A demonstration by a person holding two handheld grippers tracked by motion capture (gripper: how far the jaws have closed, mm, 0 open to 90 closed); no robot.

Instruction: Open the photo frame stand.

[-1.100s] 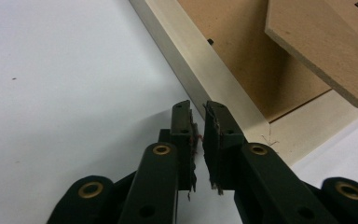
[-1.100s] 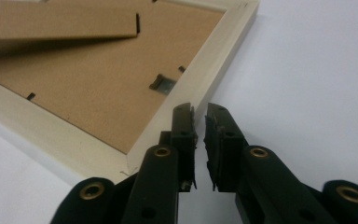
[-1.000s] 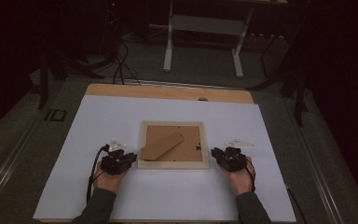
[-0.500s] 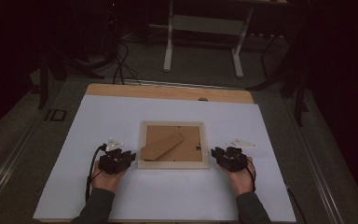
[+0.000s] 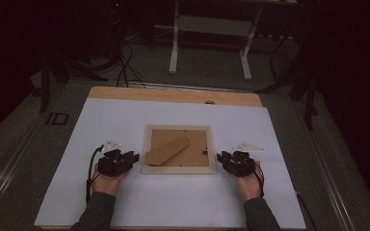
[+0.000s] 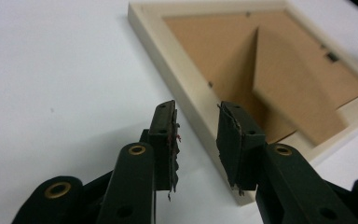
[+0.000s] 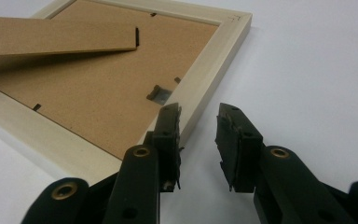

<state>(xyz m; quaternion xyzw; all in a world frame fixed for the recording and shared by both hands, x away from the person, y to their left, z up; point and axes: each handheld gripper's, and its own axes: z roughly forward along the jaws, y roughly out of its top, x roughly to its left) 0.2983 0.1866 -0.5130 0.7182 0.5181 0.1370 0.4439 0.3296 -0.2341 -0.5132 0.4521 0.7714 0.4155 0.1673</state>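
- On the left of the high view, my left gripper [image 5: 134,157] sits low over the white sheet [image 5: 125,120] that covers the table, just beside the left edge of the picture frame [image 5: 146,154].
- Its jaws have just been opening and now stand apart; in the left gripper view [image 6: 196,135] the frame's pale wooden edge [image 6: 186,88] runs up through the gap between them, and neither pad presses on it.
- The picture frame lies face down in the middle of the sheet, between my two grippers, its brown backing board [image 5: 197,144] turned up.
- A brown cardboard stand [image 5: 168,150] lies slantwise across that backing; in the right gripper view it is a flat strip [image 7: 56,35] raised a little over the board.
- A small metal hanger [image 7: 158,94] sits in the backing near the frame's right rail.
- On the right, my right gripper [image 5: 220,157] rests close to the frame's right edge, held from behind by a hand [image 5: 247,185].
- Its jaws have also just been opening and stand spread; in its own view [image 7: 198,135] the gap shows bare white sheet, with the frame's rail [image 7: 214,51] just beside the left jaw, and I cannot tell whether they touch.
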